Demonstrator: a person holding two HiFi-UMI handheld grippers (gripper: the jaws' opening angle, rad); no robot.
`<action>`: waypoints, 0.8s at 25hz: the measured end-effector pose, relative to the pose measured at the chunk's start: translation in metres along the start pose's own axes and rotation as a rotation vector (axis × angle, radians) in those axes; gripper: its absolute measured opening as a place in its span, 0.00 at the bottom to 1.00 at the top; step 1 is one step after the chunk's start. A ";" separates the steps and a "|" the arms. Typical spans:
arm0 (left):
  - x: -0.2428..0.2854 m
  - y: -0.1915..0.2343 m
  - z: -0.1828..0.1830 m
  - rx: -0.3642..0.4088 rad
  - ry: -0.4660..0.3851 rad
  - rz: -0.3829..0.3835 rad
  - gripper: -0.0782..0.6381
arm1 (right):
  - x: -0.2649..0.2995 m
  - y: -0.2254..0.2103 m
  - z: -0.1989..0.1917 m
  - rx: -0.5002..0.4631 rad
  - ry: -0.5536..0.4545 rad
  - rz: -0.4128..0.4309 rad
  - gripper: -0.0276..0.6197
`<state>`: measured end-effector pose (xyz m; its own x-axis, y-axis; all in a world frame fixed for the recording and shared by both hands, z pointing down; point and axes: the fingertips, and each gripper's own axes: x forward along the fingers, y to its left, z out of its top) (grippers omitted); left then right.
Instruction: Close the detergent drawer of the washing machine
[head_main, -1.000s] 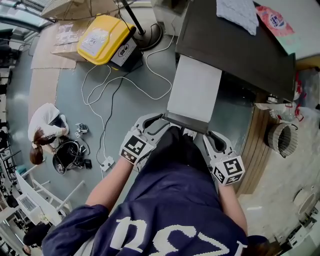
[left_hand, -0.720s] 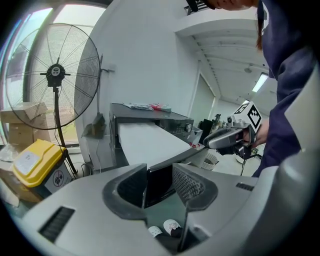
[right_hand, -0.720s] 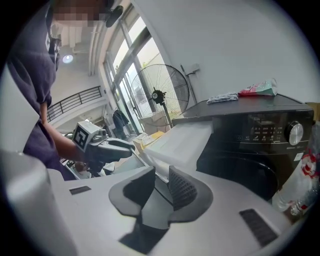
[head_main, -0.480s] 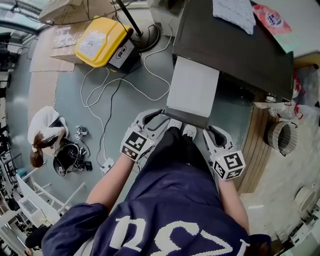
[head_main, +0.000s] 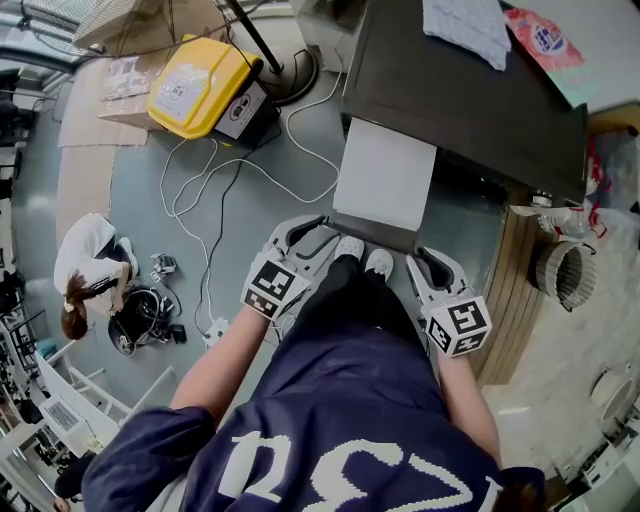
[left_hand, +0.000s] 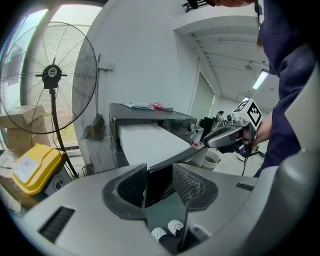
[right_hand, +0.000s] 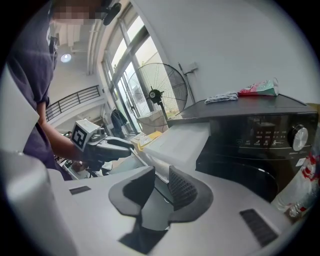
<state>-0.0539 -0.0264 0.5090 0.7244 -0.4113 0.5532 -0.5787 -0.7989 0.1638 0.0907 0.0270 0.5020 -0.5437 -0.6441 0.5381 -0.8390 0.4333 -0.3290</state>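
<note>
- Plainly, the long drawer with a flat white top and a dark front panel (head_main: 385, 180) stood pulled well out of the black, box-shaped washing machine (head_main: 470, 90), reaching towards the person in the navy shirt.
- The grey plastic left gripper with its black-and-white marker cube (head_main: 322, 234) sat at the drawer's front left corner. In the left gripper view its jaws stood wide apart, with the corner of the dark panel in the gap.
- The matching grey right gripper (head_main: 417, 260) sat at the front right corner. Its jaws were parted by a narrower gap, and the drawer's edge showed through it.
- From where I stood I could not tell whether either pair of tips actually pressed on the panel.
- A pair of white shoes (head_main: 365, 258) showed just below the drawer's front, between the two grippers.
- On the machine's top lay a pale folded cloth (head_main: 465, 25) and, beside it, a red-and-white packet (head_main: 545, 40).
- On the grey floor to the drawer's left lay loose white cables (head_main: 210, 200), with a yellow hard case (head_main: 195, 85) beyond them, near a black pedestal fan (left_hand: 50, 75).
</note>
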 end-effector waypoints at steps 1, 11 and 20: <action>0.001 0.001 0.000 0.001 0.002 0.000 0.35 | 0.001 -0.001 0.000 0.001 0.002 0.001 0.20; 0.015 0.012 0.010 -0.001 0.002 0.008 0.35 | 0.011 -0.016 0.011 0.001 -0.004 0.007 0.20; 0.021 0.022 0.018 -0.003 -0.003 0.010 0.35 | 0.018 -0.023 0.021 -0.011 -0.012 -0.005 0.20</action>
<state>-0.0445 -0.0608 0.5095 0.7199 -0.4205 0.5521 -0.5868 -0.7937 0.1606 0.0996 -0.0074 0.5028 -0.5397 -0.6538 0.5304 -0.8415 0.4368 -0.3179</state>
